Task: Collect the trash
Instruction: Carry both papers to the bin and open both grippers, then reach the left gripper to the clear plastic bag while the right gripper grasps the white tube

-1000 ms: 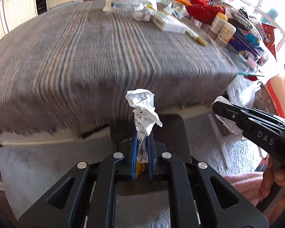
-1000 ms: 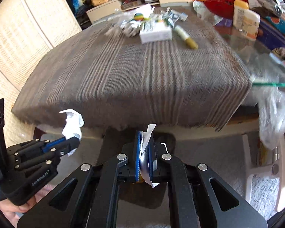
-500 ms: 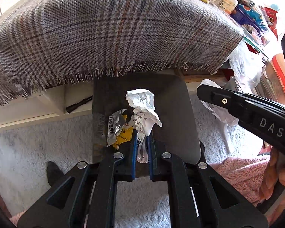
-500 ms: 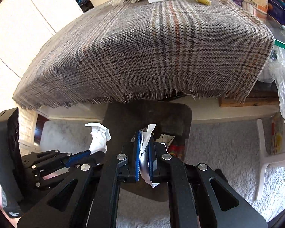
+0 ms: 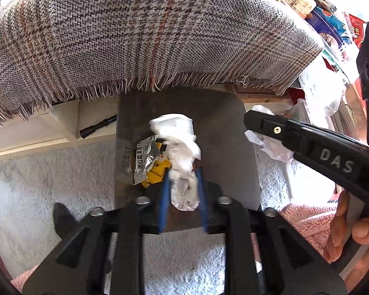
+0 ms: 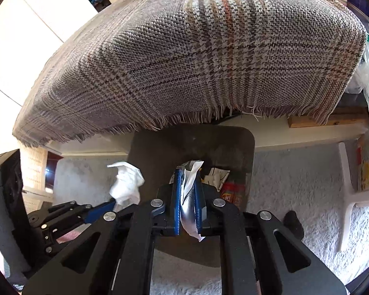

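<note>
Both grippers have sunk from table height to just over the dark bin [image 5: 223,132], whose mouth now fills the middle of each view.

Left wrist view: the left gripper [image 5: 183,191] has its blue jaws opening, a gap showing on either side of the crumpled white paper [image 5: 182,147] between them, right above the bin. Yellow and silver wrappers [image 5: 150,162] lie inside it. The plaid cloth's [image 5: 147,36] fringe hangs close over the bin's far rim. The other gripper crowds in from the right, leaving little room.

Right wrist view: the right gripper [image 6: 188,196] has jaws opening slightly, pads still pinching a white-and-silver wrapper [image 6: 189,186] above the bin's near edge. White carpet [image 6: 295,184] lies open to the right.
</note>
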The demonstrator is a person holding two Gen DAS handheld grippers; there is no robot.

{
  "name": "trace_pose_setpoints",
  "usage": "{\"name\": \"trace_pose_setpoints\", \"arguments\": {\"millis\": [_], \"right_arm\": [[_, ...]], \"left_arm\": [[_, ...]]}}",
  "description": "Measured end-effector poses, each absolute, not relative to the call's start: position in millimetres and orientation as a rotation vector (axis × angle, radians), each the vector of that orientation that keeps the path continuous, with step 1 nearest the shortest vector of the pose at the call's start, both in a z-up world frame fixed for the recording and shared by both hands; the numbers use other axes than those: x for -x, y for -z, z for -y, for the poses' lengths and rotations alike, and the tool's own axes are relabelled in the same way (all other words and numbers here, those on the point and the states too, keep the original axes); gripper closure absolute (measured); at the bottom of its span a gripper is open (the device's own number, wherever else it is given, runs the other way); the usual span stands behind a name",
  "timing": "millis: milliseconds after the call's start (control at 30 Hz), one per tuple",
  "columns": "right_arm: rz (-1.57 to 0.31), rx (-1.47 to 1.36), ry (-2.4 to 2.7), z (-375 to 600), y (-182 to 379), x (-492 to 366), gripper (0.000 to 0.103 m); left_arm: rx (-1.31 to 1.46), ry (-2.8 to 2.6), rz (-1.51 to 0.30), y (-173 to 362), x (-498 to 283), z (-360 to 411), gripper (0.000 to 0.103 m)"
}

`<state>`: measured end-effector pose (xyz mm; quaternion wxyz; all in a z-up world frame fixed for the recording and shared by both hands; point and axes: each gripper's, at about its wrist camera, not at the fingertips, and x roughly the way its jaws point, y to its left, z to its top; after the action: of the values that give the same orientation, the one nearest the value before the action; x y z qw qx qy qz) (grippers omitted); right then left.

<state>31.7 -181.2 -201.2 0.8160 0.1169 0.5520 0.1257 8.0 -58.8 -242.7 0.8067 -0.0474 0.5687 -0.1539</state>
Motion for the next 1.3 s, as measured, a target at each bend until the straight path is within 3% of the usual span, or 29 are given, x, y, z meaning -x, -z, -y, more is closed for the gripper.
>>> {"name": "trace_pose_setpoints", "arguments": {"millis": [100,300,367,433,500,600,833,1300], "right_arm": [[-1.179,-0.252,-0.274,179.5,202.4,-32.1,0.086],[-1.153,-0.238,-0.232,185.6,196.1,-30.9,0.06],[-1.144,-0.225,-0.211,188.8,194.1,-30.7,0.053],[-1.14,-0.23,-0.201,192.3,192.8,-30.8,0.038],[-1.134,-0.226,-0.196,193.9,191.3,-30.2,0.035],[-1.138,-0.217,-0.194,194.5,187.8,-30.4,0.012],[-1.105,-0.331,-0.203,213.9,158.9,-32.7,0.009],[-0.94,-0.248,-0.118,255.7,56.2,-73.7,0.006]], "left_arm": [[0.098,0.335,-1.203,238.3,-6.8,58.8,0.076],[0.094,0.323,-1.187,231.1,-3.1,51.6,0.067],[0.093,0.316,-1.186,229.0,-1.0,47.5,0.058],[0.076,0.309,-1.174,225.5,1.4,45.7,0.047],[0.045,0.29,-1.151,221.5,2.1,48.1,0.037],[0.024,0.278,-1.126,215.0,3.1,47.9,0.023],[0.011,0.28,-1.097,192.8,8.9,43.6,0.008],[0.026,0.208,-0.996,103.3,-33.0,12.8,0.008]]}}
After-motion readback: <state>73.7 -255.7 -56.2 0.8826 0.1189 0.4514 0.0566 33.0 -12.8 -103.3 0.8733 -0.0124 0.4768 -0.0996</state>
